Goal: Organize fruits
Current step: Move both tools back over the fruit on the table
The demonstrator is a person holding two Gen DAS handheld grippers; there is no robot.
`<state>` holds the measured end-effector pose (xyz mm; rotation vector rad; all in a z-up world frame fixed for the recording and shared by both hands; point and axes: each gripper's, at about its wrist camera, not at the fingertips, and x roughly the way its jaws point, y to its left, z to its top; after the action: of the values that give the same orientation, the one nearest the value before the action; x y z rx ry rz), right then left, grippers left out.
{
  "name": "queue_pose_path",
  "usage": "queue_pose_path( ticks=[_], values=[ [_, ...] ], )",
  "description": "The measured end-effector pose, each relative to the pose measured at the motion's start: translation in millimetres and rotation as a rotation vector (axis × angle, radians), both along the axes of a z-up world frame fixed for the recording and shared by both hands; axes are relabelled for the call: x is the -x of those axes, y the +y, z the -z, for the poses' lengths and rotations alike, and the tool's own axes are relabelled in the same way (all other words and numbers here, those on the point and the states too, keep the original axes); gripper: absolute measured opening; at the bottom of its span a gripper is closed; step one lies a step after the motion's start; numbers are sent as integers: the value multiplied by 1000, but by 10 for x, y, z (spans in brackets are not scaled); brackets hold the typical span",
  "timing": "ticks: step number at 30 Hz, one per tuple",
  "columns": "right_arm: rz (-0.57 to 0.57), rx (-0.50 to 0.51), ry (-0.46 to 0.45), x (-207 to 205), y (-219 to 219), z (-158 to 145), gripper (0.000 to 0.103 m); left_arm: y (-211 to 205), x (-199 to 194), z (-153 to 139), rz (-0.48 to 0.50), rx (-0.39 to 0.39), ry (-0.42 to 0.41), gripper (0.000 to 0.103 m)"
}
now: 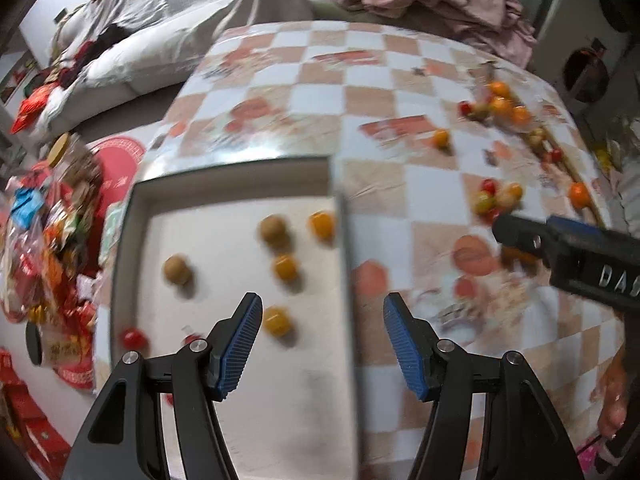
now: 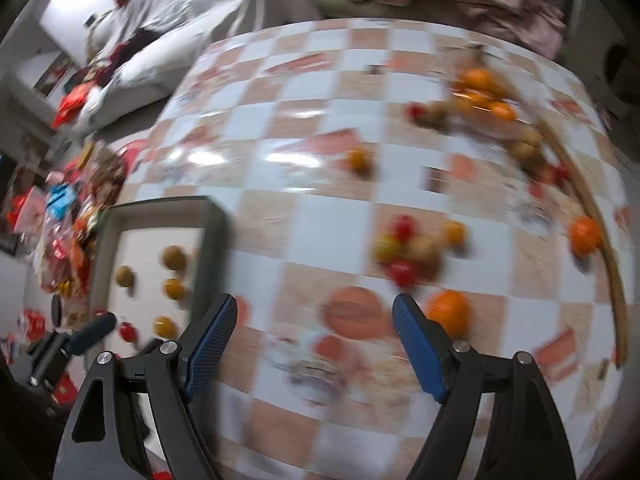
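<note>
Spread wide and holding nothing, my left gripper (image 1: 323, 344) hangs over the white tray (image 1: 240, 400), whose right wall runs up between the fingers. Yellow and brown fruits (image 1: 276, 230) lie on it toward 11 o'clock, loose fruits (image 1: 496, 196) on the checkered table (image 1: 400, 184) at 2 o'clock.

From the right wrist, my right gripper (image 2: 314, 342) also gapes, gripping nothing; an orange (image 2: 450, 314) sits just beside its right fingertip, a blurred fruit cluster (image 2: 408, 250) at 1 o'clock, the tray at 10 o'clock.
</note>
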<state>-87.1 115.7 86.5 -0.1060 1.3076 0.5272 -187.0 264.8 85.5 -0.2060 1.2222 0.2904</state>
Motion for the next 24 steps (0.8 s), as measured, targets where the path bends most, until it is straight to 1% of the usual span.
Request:
queue_pose_path(
  ticks=[5, 8, 12, 17, 19, 21, 23, 24],
  values=[
    [92, 32, -8, -246, -458, 49, 83, -210, -345, -91, 31, 26, -25, 64],
    [118, 45, -12, -388, -632, 78, 83, -297, -558, -99, 40, 27, -37, 64],
    [110, 61, -8, -592, -719, 169, 83, -363, -849, 6, 49, 23, -26, 64],
    [76, 77, -1, -742, -729, 311, 82, -369, -1129, 199, 46, 23, -1, 64],
    [59, 83, 10, -778, -720, 379, 76, -379, -1225, 287, 52, 26, 7, 64],
    [38, 89, 23, -816, -714, 448, 65, -395, -1311, 367, 61, 22, 14, 64],
    [9, 88, 35, -838, -701, 507, 60, -410, -1381, 429, 73, 26, 19, 64],
    [-11, 82, 42, -845, -689, 532, 60, -418, -1419, 459, 78, 28, 21, 64]
  ],
)
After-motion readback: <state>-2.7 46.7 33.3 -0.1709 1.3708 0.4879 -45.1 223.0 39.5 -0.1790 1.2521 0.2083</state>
